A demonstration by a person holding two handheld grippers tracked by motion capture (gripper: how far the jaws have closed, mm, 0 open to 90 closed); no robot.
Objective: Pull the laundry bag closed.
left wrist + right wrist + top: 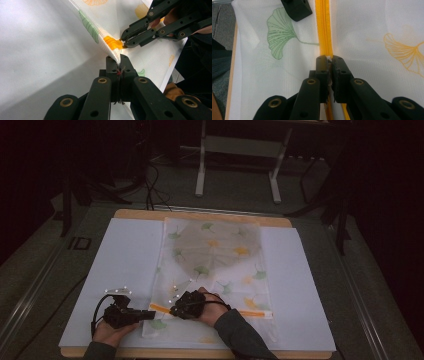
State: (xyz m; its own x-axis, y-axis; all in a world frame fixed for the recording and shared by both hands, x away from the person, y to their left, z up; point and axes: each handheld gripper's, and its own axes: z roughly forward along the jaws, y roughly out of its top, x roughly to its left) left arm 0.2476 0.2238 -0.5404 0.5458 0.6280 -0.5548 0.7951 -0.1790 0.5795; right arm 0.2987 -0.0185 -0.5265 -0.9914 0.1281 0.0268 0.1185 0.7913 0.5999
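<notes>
Left gripper (119, 58), lower centre of the left gripper view: jaws pressed together on the edge of a white mesh bag (117, 15), pinching a raised ridge of fabric just below the end of the orange zipper (113, 42). Right gripper (124, 42), entering from the upper right of that view: jaw tips closed at the zipper's end, just above the left gripper's tips.

Right gripper (329, 60), lower centre of the right gripper view: jaws closed on the orange zipper (323, 25), which runs vertically up the frame from between the tips; a small white piece shows between the tips, but whether it is the slider or its pull cannot be told. One black jaw tip of the left gripper (296, 8) rests on the mesh at top centre, just left of the zipper. A green ginkgo-leaf print (279, 32) lies at left, an orange leaf print (405, 51) at right.

High view: left gripper (148, 314) and right gripper (173, 310) meet at the lower centre-left of the frame, each held in a hand, at the left end of the zipper (160, 309), which crosses the near part of the mesh bag (215, 255). The bag lies flat, lengthwise away from the person, on a white sheet (125, 255) covering a wooden-edged table (200, 214). The bag's far half appears greyer than its near half. A white metal frame (239, 145) stands on the floor beyond the table, upper centre.
</notes>
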